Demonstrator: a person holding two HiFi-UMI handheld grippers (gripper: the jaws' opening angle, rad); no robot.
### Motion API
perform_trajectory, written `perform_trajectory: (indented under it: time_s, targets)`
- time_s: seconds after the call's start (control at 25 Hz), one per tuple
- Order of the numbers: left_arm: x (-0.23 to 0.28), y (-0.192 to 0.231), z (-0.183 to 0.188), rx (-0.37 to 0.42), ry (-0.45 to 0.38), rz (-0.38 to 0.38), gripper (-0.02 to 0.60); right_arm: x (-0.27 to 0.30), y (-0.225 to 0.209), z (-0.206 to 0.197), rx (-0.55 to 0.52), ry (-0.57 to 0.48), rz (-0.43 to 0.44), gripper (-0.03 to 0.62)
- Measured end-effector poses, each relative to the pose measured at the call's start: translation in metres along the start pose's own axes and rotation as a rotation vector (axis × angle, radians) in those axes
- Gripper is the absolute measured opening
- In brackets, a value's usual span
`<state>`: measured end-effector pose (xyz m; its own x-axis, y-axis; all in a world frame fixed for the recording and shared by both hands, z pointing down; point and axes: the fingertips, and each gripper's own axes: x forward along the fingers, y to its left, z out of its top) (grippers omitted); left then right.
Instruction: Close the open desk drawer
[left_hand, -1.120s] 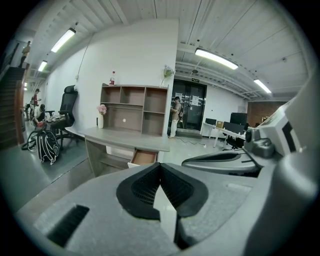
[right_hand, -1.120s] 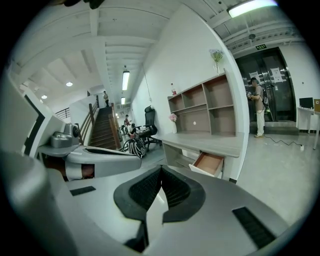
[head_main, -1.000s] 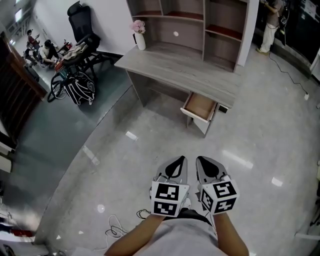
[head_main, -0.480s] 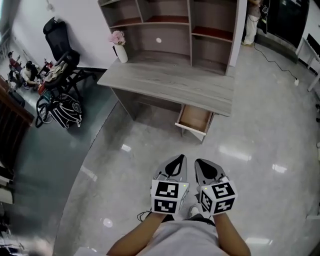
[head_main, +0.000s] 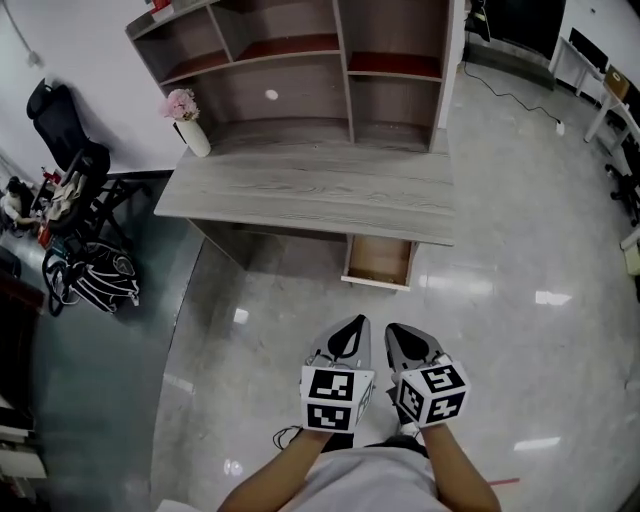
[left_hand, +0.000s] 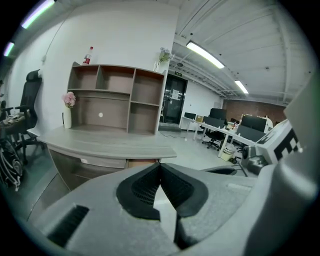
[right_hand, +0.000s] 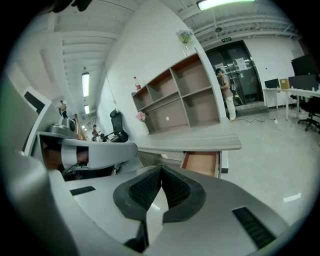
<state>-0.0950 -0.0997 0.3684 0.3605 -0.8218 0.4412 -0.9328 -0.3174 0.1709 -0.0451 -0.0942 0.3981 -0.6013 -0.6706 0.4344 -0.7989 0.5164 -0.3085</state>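
The shiny floor is wide and bare between the person and the desk, so there is lots of room to move. The desk's long front edge runs across the picture. A shelf stands at its back. The drawer sticks out open under the desk's right end, past that front edge. The left gripper and right gripper sit side by side, well apart from the drawer. Both are pinched closed with nothing in them. A second ago the desk and drawer looked farther off and more slanted. The drawer is still open.
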Motion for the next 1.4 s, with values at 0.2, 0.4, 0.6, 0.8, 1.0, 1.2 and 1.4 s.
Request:
perform_trajectory:
  time_s: [0.2,0.4,0.6,0.8,1.0,1.2,1.4]
  targets:
    - [0.026,0.028,0.001,0.031,0.039,-0.088,0.002,0.04,-0.015,-0.003,0.183,-0.061,-0.058,0.0]
    - [0.052,0.052,-0.01,0.059,0.086,-0.154,0.002,0.08,-0.04,-0.035,0.429,-0.115,-0.093,0.002]
    - [0.09,0.059,-0.027,0.06,0.107,-0.186,0.002,0.106,-0.074,-0.064,0.604,-0.168,-0.116,0.002]
    - [0.124,0.059,-0.053,0.041,0.131,-0.174,0.002,0.133,-0.105,-0.097,0.757,-0.219,-0.081,0.05]
    - [0.132,0.055,-0.073,0.028,0.136,-0.128,0.002,0.16,-0.131,-0.133,0.923,-0.289,0.001,0.157]
    - [0.133,0.048,-0.085,0.036,0.126,-0.116,0.002,0.181,-0.134,-0.134,0.994,-0.375,0.145,0.208]
    - [0.142,0.056,-0.099,0.018,0.124,-0.119,0.002,0.2,-0.139,-0.125,0.949,-0.429,0.221,0.21]
